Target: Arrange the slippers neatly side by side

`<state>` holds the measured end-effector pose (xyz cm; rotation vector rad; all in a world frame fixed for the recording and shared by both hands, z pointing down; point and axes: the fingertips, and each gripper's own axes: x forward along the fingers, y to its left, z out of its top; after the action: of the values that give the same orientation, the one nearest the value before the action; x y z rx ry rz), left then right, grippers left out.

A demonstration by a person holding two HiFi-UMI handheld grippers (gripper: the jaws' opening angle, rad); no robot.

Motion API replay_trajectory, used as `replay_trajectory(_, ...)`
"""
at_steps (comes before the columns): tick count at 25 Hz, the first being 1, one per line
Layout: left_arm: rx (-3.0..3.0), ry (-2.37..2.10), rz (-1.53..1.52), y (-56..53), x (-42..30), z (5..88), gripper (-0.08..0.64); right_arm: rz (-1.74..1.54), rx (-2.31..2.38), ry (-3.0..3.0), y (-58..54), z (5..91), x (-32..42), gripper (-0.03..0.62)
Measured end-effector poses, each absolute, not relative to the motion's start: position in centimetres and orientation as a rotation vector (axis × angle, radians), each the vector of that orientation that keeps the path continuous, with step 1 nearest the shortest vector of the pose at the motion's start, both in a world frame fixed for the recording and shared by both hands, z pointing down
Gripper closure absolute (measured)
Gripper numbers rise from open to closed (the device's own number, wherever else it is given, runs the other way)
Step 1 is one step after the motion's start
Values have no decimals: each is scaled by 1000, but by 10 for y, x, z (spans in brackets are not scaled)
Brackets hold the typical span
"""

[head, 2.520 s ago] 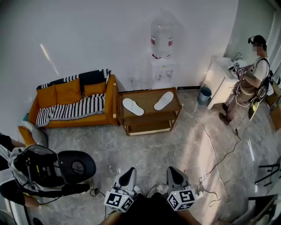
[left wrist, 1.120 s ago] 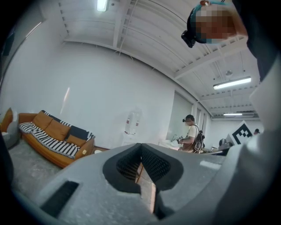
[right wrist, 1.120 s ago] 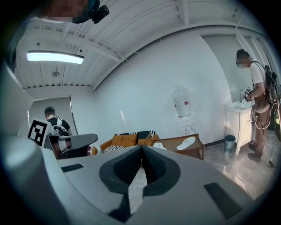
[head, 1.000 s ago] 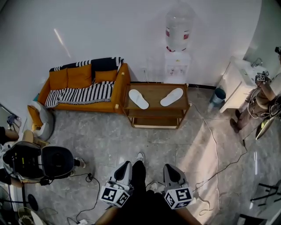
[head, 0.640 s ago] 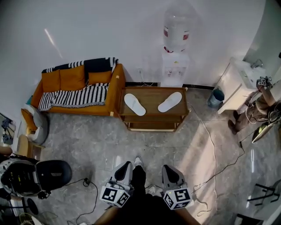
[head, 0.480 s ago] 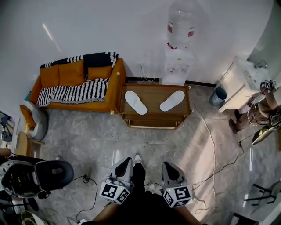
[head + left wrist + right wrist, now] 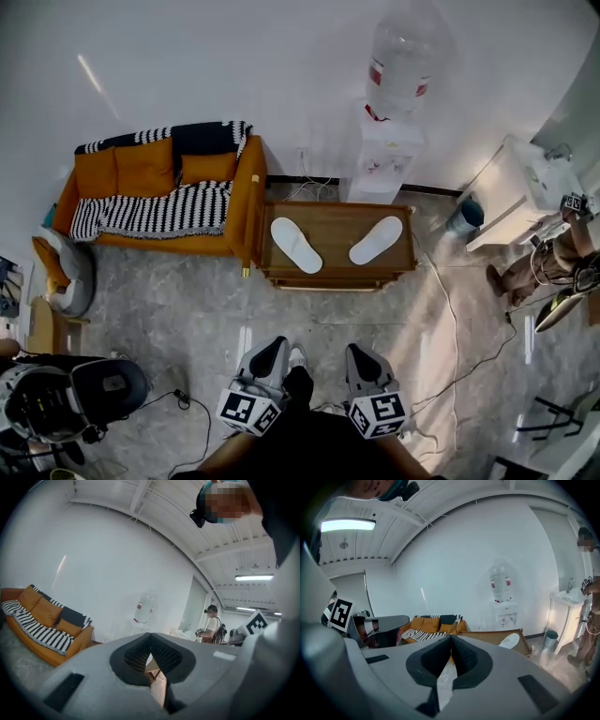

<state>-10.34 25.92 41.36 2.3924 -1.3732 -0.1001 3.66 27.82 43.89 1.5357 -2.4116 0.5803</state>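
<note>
The jaws of the left gripper (image 7: 151, 635) are seen pressed together, tip against tip, with nothing held between them. The jaws of the right gripper (image 7: 451, 637) are likewise closed and empty. In the head view the left gripper (image 7: 273, 346) and the right gripper (image 7: 360, 351) are held low and side by side, with a white shoe (image 7: 297, 355) showing between them.

A stretch of grey marbled floor (image 7: 187, 300) lies between the grippers and a low wooden desk (image 7: 337, 229), which is set against a white wall (image 7: 234, 66). An orange sofa (image 7: 159, 192) draped with a black-and-white striped blanket (image 7: 150, 212) is placed just beside the desk's left end. A water dispenser (image 7: 386, 155) with a large bottle (image 7: 403, 61) on top stands behind the desk's right half. To the right are seen a bin (image 7: 464, 215), a white cabinet (image 7: 525, 187) and a person (image 7: 553, 262). A cable (image 7: 452, 328) trails across the floor on that side. Black equipment (image 7: 56, 403) sits at the lower left.

Both white slippers lie flat on the desk top, well apart. The sofa-side slipper (image 7: 295, 245) is laid with its long axis running from far left to near right. The cabinet-side slipper (image 7: 376, 240) is laid from near left to far right. A V is thus formed, narrowing toward the near edge. Which end is the toe cannot be made out.
</note>
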Motion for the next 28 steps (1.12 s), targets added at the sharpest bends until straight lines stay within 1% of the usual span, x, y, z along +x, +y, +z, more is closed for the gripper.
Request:
replay_trajectory(10, 2419, -1370, -112, 177, -160, 413, 543, 556, 1534, -2412, 197, 438, -16, 580)
replay_trajectory(14, 2409, -1379, -118, 165, -175, 413, 545, 557, 1520, -2404, 182, 440, -28, 578)
replay_trajectory(28, 2354, -1437, -159, 115, -184, 419, 545, 531, 1398, -2413, 102, 465, -43, 578)
